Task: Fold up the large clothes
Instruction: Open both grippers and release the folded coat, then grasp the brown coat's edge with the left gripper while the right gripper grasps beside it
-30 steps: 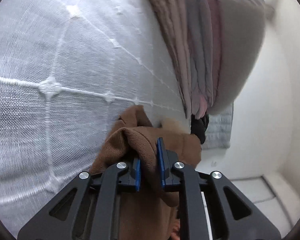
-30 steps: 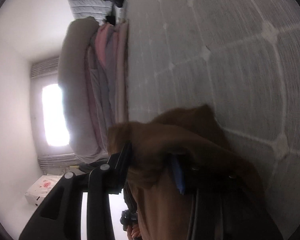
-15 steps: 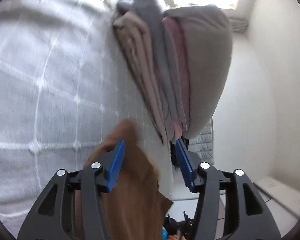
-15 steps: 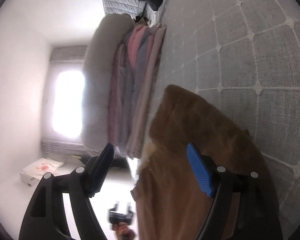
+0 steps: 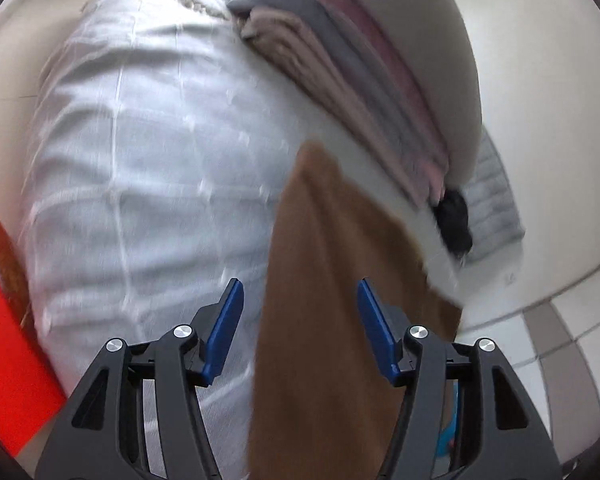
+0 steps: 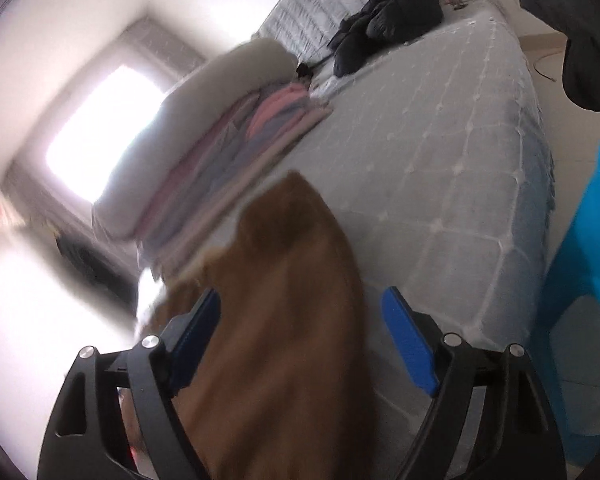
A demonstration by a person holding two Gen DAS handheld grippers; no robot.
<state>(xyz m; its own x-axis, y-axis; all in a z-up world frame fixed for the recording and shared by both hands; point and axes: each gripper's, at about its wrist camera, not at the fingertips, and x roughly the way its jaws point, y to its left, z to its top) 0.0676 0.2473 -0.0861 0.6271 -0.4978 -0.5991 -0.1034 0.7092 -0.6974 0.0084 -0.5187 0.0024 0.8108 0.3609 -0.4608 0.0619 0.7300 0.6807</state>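
Motion blurs the brown garment [image 5: 340, 320]; its near end is cut off. Left gripper [image 5: 300, 320] and right gripper [image 6: 300, 340] have just been opening and stand spread, the cloth lying loose between their jaws.

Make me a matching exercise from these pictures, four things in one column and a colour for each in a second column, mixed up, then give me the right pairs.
Things:
1. garment lying on the bed in front of both grippers
2. jacket at the far end of the bed
3. stool beside the bed
4. pads on the fingers

Colours:
A. black
B. turquoise
C. brown
D. dark blue

Pairs: 1-C, 2-A, 3-B, 4-D
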